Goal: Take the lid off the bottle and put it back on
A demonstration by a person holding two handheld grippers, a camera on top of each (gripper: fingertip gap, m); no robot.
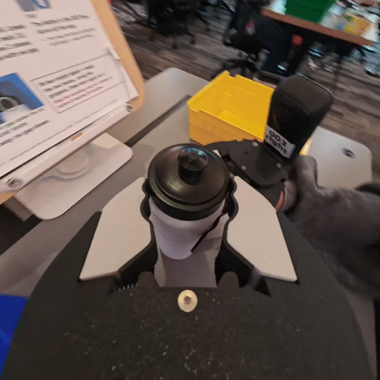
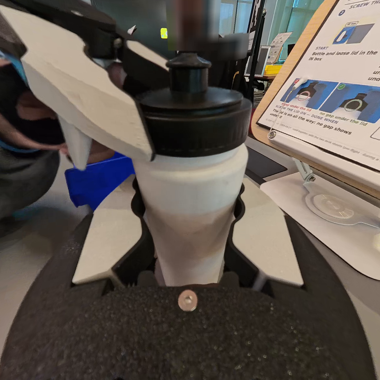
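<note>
White plastic bottle [image 2: 191,197] stands upright on the grey tabletop [image 1: 168,98], my left gripper [image 1: 188,195] clamped around its black ribbed screw lid [image 1: 188,181], which sits on the neck. My right gripper [image 2: 188,207] clasps the bottle's body lower down, with a yellow plastic bin [image 1: 228,111] behind.

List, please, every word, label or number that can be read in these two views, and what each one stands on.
I do not copy wording; this is where the writing stands.
White sticker on a black housing: short printed label, legible.
Instruction sheet on the wooden board: headings and captions legible in the right wrist view, blurred in the left wrist view.
Bottle and lid: no writing visible.
</note>
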